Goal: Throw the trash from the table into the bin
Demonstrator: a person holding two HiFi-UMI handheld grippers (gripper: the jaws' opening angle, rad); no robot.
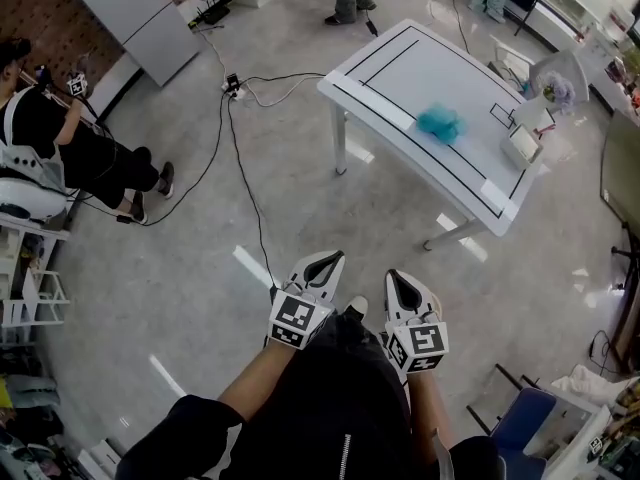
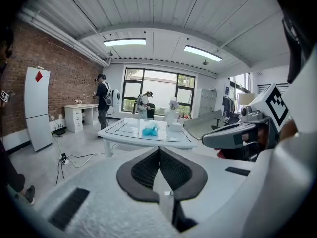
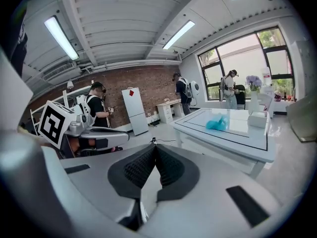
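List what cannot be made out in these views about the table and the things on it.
- Teal trash: too small in all three views to tell a bag from cloth.
- White box: small in the head view, and its contents are unseen.
- White thing beyond the box: smeared near the head view's edge.
- Bin: none can be picked out in any view.

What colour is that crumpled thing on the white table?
The crumpled thing is turquoise blue, clearest in the head view.
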